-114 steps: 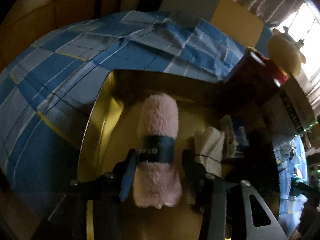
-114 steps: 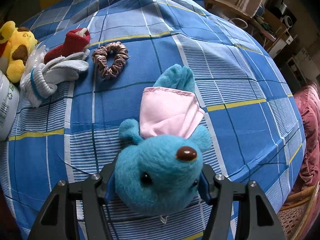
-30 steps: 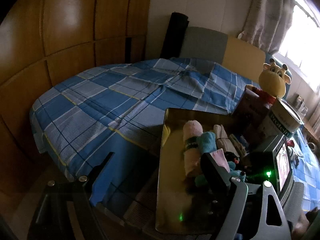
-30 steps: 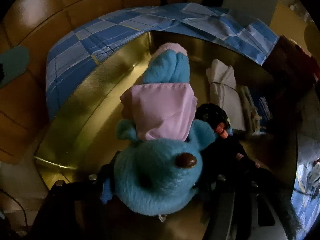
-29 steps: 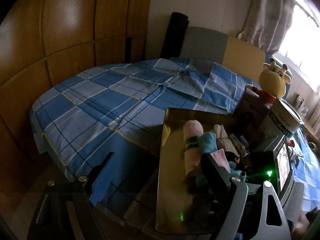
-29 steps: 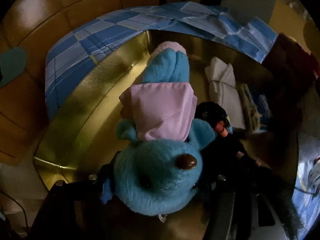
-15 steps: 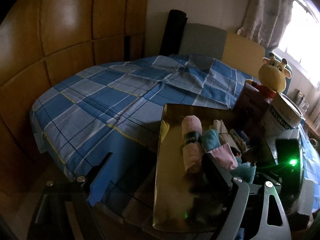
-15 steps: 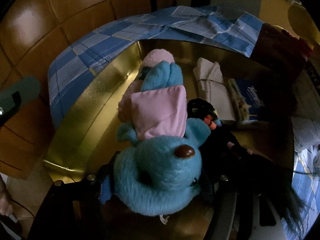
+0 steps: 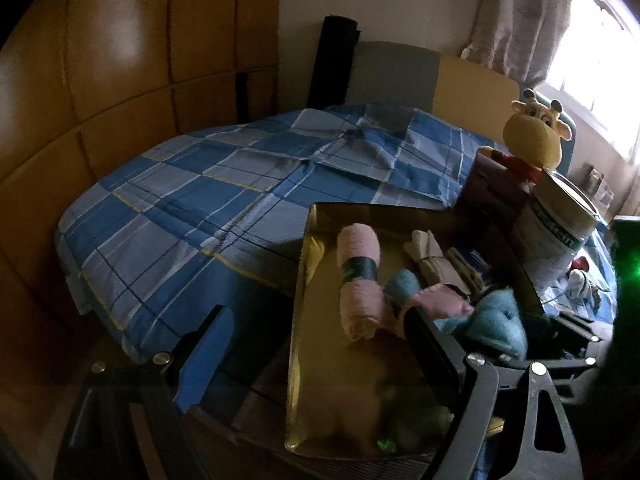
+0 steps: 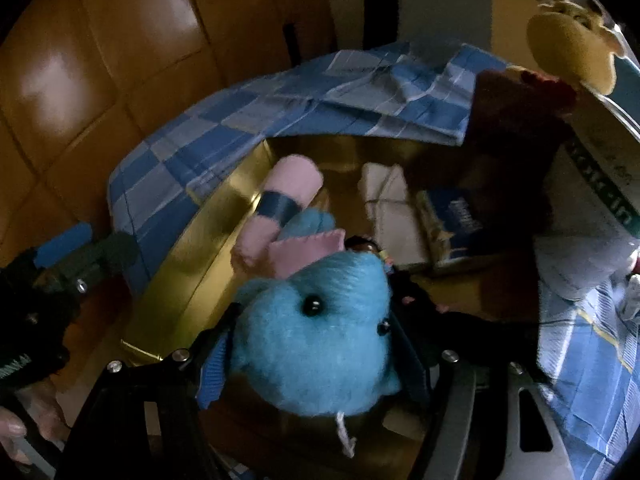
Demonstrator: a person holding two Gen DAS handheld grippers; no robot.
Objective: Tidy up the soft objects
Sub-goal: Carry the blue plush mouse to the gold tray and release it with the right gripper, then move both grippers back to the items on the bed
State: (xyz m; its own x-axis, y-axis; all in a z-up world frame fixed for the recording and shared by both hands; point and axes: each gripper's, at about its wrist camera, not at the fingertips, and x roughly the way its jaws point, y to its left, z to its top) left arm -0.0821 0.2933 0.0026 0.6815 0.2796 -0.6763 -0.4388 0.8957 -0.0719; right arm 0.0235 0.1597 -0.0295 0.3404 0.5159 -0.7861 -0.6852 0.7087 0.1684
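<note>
room: bed point(image 9: 224, 200) with blue check cover, brown wood wall behind | box: gold tray point(image 9: 320, 380) at the bed's near right edge (pink rolled towel point(image 9: 356, 280) lies inside) | right gripper point(image 10: 316, 356): tilted down over the tray, squeezing the blue plush toy point(image 10: 320, 332) | left gripper point(image 9: 316, 352): wide apart, nothing between, near left of the tray
</note>
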